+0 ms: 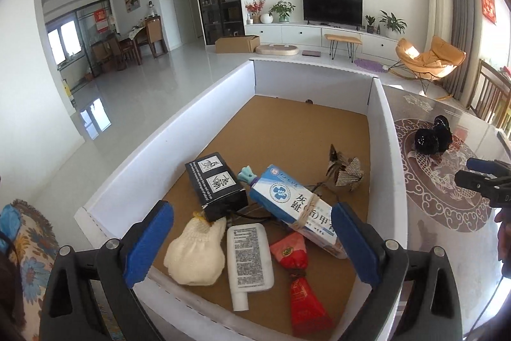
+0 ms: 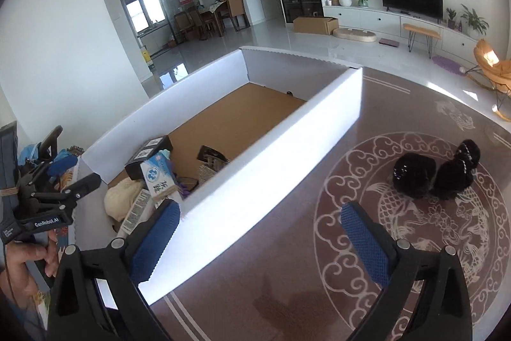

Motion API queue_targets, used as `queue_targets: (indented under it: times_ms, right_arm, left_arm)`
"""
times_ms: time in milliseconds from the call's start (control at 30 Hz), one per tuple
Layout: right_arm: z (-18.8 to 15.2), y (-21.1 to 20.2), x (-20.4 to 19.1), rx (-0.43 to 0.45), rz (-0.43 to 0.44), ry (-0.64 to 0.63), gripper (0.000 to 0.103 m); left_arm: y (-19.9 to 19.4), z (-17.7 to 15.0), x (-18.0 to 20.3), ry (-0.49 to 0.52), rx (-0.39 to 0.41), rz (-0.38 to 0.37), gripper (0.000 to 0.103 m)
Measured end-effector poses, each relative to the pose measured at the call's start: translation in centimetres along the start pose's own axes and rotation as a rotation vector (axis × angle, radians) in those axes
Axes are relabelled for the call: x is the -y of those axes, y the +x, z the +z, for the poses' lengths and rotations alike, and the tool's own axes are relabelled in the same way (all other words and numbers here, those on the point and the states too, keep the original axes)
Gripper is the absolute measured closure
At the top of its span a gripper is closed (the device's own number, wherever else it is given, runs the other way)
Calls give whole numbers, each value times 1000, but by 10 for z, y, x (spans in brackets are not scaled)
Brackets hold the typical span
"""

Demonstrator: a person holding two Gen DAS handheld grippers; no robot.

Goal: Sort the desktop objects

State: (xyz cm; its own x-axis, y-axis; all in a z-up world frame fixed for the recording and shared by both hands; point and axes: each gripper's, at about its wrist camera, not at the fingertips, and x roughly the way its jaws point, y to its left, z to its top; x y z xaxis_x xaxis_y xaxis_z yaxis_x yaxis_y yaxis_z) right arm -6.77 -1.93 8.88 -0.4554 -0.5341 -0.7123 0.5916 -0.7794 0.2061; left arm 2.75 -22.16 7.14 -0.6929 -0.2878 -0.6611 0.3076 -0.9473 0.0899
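Note:
A white-walled box point(image 1: 385, 133) with a brown floor holds several objects: a black carton point(image 1: 215, 184), a blue-and-white carton point(image 1: 293, 203), a white tube point(image 1: 249, 258), a cream knitted pouch point(image 1: 194, 251), a red pouch point(image 1: 300, 274) and a folded paper ornament point(image 1: 345, 171). My left gripper point(image 1: 252, 222) hangs open over the box's near end, with nothing between its blue pads. My right gripper point(image 2: 260, 213) is open too, astride the box's right wall point(image 2: 271, 155), touching nothing. Two glossy black objects point(image 2: 431, 174) sit on the table right of the box.
The table top point(image 2: 287, 293) is brown with a white round fish-and-cloud pattern. A flowered cloth point(image 1: 28, 245) lies left of the box. A person's hand point(image 2: 25, 264) holds the left gripper point(image 2: 75, 173). Wooden chair backs point(image 1: 491, 98) stand at the table's far right.

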Motion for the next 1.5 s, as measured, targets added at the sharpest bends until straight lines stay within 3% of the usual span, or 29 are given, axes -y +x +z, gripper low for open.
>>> queue_targets:
  times_ms: [133,233,367,467,667,700,800,833,1000,1167,1233,1333,1500]
  right_arm:
    - [-40,-6,103,-67,-144,146,2]
    - [-42,-15,170,-67,-211,254,2]
    - [-4,-9,213,-59,-229,292,2]
    - [37,1,232,-7,-226,330,3]
    - [96,65,254,-73,-287,328,8]
    - [99,75,256,-92,-302,320,15]
    - [95,103,252,-191,-281,254,57]
    - [92,101,243,-179,-294,200,59]
    - [41,74,180,-242,-143,-17,60]
    - [-46,12,118,-277,3,-82,60]
    - [-78,-11,105,-262,-5,-81,60]
    - [-113,-46,102,-201,-97,-84,60]
    - [-148,-93,115,-136,-141,4,60]
  left_arm:
    - [-20,0,50,57,25,-118,2]
    - [-27,-1,96,100,15,-228,2]
    - [-24,-17,153,147,-34,-345,2]
    - [-15,-35,179,158,-77,-381,2]
    - [-3,-63,175,84,-152,-402,3]
    - [-3,-63,170,65,-154,-410,3]
    - [-7,-61,157,14,-134,-417,2]
    - [-7,-60,154,7,-131,-410,3]
    - [-1,-66,165,24,-160,-389,3]
    - [-2,-64,170,9,-168,-417,3]
    - [1,-60,175,17,-174,-429,3]
    - [8,-47,192,94,-160,-416,3]
    - [48,-7,238,234,-154,-395,3]
